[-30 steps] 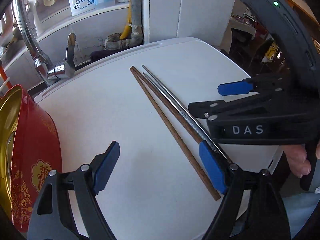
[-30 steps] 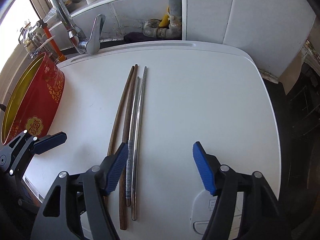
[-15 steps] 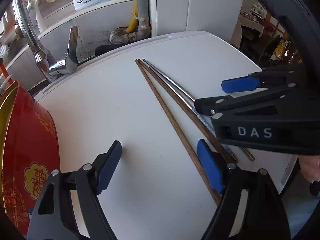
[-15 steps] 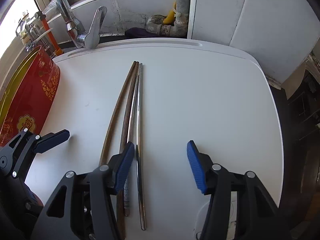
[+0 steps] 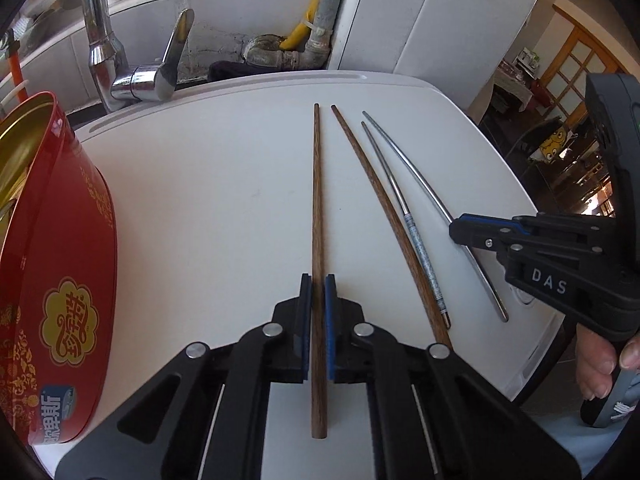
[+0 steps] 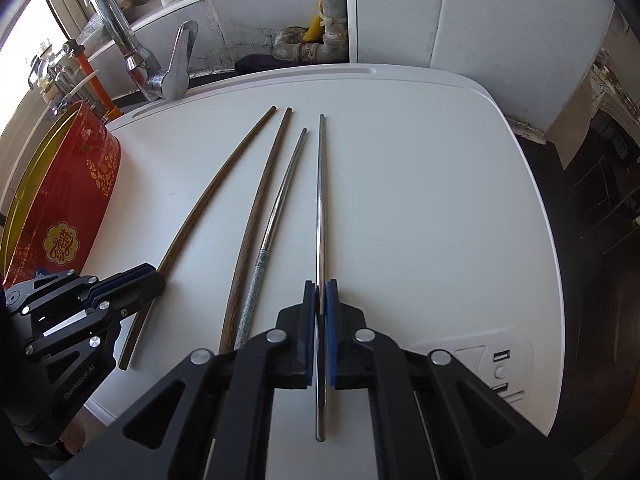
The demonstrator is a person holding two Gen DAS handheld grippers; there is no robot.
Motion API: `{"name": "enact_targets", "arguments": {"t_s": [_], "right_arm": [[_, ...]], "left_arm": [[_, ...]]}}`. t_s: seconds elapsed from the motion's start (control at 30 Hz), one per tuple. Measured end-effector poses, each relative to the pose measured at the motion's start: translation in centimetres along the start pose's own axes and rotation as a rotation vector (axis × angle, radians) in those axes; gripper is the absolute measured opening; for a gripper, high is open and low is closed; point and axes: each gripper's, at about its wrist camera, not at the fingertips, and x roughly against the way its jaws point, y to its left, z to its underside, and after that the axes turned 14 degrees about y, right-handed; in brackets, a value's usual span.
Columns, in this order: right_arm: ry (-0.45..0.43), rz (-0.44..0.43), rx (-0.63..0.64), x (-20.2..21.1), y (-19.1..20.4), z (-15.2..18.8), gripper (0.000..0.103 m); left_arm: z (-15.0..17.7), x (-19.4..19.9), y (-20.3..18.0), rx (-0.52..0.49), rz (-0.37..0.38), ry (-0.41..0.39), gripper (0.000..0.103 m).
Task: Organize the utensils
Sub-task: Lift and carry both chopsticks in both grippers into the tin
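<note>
Two wooden and two metal chopsticks lie on a white board [image 5: 200,200]. My left gripper [image 5: 318,284] is shut on the leftmost wooden chopstick [image 5: 317,184]. It also shows in the right wrist view [image 6: 212,196], with my left gripper [image 6: 154,278] on it. My right gripper [image 6: 319,290] is shut on the rightmost metal chopstick [image 6: 321,184]. In the left wrist view that chopstick [image 5: 416,176] runs under my right gripper [image 5: 456,230]. The second wooden chopstick [image 5: 380,200] and the second metal chopstick [image 5: 394,188] lie loose between them.
A red and gold tin [image 5: 52,260] stands at the board's left edge; it shows in the right wrist view too [image 6: 68,196]. A chrome tap [image 5: 132,76] and pipes stand behind the board. A control panel [image 6: 492,364] sits at the board's near right corner.
Both grippers were open and have shut, the left on a wooden chopstick, the right on a metal one. The four chopsticks, bunched before, now lie fanned apart.
</note>
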Motion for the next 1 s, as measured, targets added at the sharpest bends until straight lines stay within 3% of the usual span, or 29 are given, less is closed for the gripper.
{"name": "enact_targets", "arguments": {"t_s": [0.23, 0.57, 0.7, 1.0], "right_arm": [[-0.04, -0.005, -0.009, 1.8, -0.3, 1.0, 0.005], [0.004, -0.02, -0.027, 0.8, -0.8, 1.5, 0.006], [-0.037, -0.034, -0.032, 2.2, -0.7, 1.7, 0.006], [-0.172, -0.181, 0.122, 8.1, 5.8, 1.3, 0.006]], "left_arm": [[0.5, 2.3, 0.3, 0.015, 0.011, -0.05, 0.006], [2.2, 4.4, 1.7, 0.058, 0.002, -0.09, 0.006], [2.8, 5.9, 2.7, 0.092, 0.001, -0.122, 0.006], [6.2, 13.3, 7.5, 0.203, -0.062, -0.258, 0.006]]}}
